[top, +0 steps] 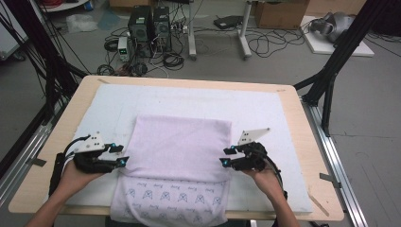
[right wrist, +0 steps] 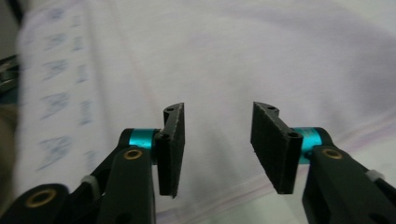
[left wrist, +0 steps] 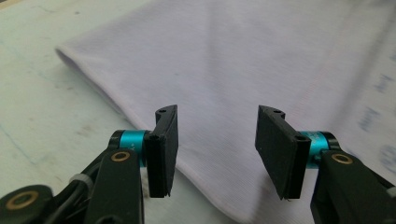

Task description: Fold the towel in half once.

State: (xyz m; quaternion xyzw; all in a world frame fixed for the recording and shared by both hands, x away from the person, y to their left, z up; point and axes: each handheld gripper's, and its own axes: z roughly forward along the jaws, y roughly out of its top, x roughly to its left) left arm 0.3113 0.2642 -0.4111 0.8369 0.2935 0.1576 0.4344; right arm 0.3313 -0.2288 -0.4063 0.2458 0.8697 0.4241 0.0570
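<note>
Lilac towel (top: 177, 142) between two agape claws

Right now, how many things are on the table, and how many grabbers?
Grippers: 2, left gripper and right gripper, both open.
Lilac towel: 1
White mat: 1
Total: 4

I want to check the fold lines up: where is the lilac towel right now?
In the high view the lilac towel lies folded on the white mat, at the table's near middle between the left gripper and right gripper.
</note>
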